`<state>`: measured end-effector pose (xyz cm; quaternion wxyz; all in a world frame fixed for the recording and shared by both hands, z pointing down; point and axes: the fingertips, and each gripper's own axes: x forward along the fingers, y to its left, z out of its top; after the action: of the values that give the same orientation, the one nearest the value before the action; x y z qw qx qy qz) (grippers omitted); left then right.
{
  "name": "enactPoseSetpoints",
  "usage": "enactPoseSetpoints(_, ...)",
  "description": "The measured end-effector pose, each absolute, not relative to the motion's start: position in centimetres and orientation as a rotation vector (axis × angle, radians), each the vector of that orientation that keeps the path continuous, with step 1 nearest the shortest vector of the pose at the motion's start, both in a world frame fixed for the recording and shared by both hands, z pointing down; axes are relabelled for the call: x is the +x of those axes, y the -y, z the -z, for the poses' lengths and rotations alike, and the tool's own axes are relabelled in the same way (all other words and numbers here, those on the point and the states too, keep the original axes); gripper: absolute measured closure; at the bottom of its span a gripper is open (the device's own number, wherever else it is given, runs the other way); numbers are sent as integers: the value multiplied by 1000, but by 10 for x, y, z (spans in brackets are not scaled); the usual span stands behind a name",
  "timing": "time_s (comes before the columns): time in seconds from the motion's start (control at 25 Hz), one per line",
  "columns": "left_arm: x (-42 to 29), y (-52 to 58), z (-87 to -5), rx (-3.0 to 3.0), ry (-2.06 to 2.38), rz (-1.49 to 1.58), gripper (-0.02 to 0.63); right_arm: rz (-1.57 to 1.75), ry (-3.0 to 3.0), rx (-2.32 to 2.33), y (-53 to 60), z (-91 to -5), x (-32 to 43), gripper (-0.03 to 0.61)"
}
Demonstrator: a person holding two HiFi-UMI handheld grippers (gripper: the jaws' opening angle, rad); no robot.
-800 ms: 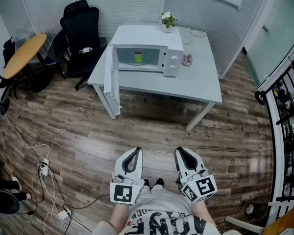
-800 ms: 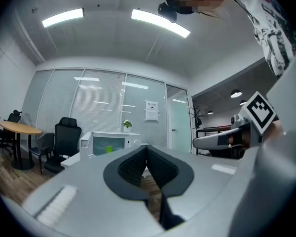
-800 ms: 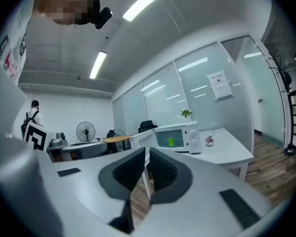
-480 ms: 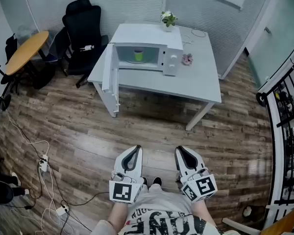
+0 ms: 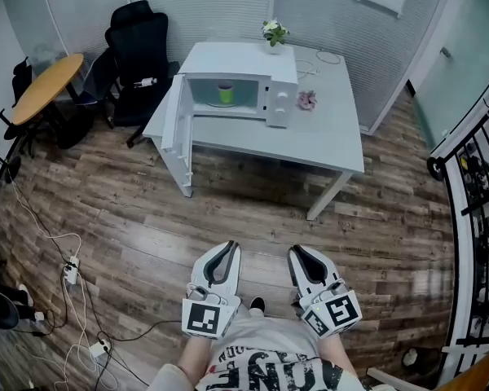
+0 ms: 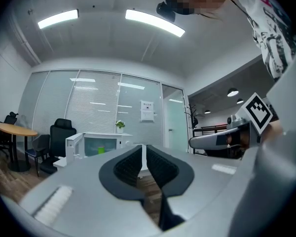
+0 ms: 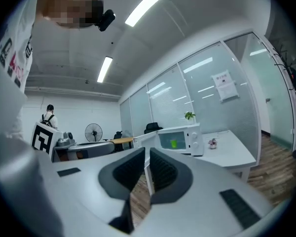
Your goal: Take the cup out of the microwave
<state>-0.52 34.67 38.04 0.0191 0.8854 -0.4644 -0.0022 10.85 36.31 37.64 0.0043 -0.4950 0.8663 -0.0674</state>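
Holding both claws low in front of the body, level and side by side, well apart from the worktop [image 5: 310, 141].

Left claw [image 5: 226, 249]: jaws together, nothing between them; its own view shows the pads [image 6: 130, 164] nearly meeting at the tips.

Right claw [image 5: 300, 252]: jaws likewise drawn together and empty, with only a thin slit between the pads [image 7: 163, 169].

Microwave [image 5: 281, 88] stands on the white worktop, towards its far side. Door [image 5: 177, 129] is swung fully open to the left, past the worktop's edge.

Cup [image 5: 226, 94]: green, upright, inside the microwave cavity, roughly centred. Neither claw is near it. It also shows as a small green spot in the left claw's view [image 6: 100, 149] and the right claw's view [image 7: 173, 143].

Other items: a potted plant [image 5: 273, 32] at the back edge of the worktop behind the microwave; a small pink object [image 5: 307, 99] just right of the microwave, too small to identify. A black chair [image 5: 138, 55] sits left of the worktop. Wood-plank floor [image 5: 253, 210] lies between the claws and the worktop.
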Motion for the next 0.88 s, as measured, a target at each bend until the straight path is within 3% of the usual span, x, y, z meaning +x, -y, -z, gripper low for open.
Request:
enactPoseSetpoints(0.36,12,-345,-391,2745,1397,-2,578,245,-2722,-1530,-360,-385,116,540)
enactPoseSetpoints(0.88,-14,-259,-392,2739,1409,4,578,263,-2791,-1534,-280,-390,89,555)
